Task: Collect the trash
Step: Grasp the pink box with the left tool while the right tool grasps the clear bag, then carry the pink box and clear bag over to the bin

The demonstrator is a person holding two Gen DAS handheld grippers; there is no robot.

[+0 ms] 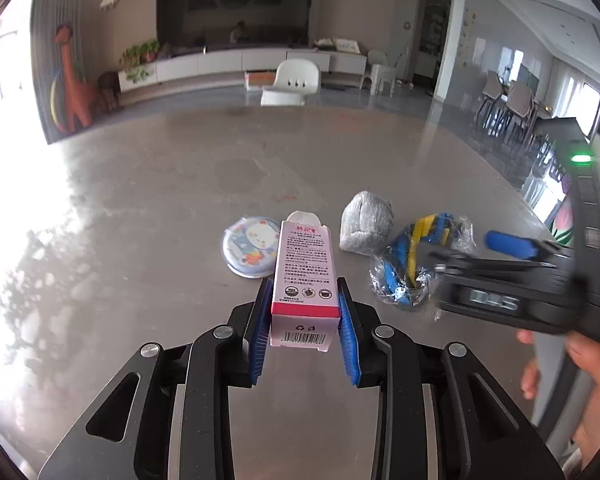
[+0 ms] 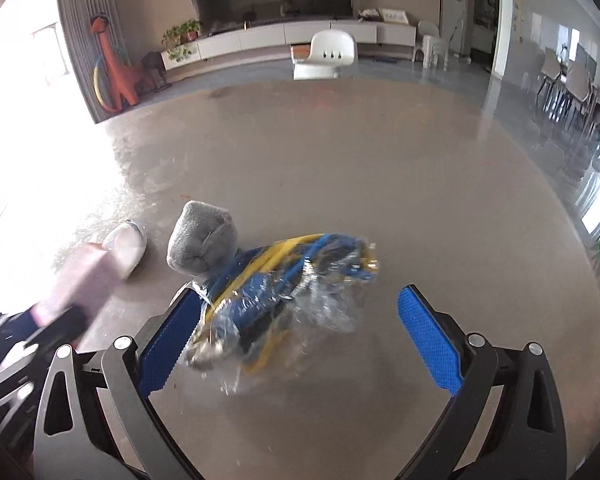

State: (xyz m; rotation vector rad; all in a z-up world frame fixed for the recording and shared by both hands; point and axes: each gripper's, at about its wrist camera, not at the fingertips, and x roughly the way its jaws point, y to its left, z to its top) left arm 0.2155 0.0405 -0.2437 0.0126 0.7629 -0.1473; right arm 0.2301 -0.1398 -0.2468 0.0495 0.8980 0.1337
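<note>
Four trash pieces visible on counter [image 1: 140,200], none binned; no bin seen. Pink carton [image 1: 304,276] clamped in left gripper [image 1: 305,300], long axis toward 12 o'clock, barcode end nearest camera. Right gripper [image 2: 300,308] spread wide around crinkled plastic wrapper [image 2: 284,300], not yet closed; left pad touching wrapper. Grey foil wad [image 1: 366,224] at 1 o'clock of carton, round cartoon lid [image 1: 252,246] at 10 o'clock, both untouched.

The grey, glossy worktop [image 1: 260,152] carried a round cartoon-printed lid [image 1: 249,246], a grey crumpled wad [image 1: 366,224] and a clear plastic wrapper with blue and yellow contents [image 1: 416,264], the wad and wrapper close together.
</note>
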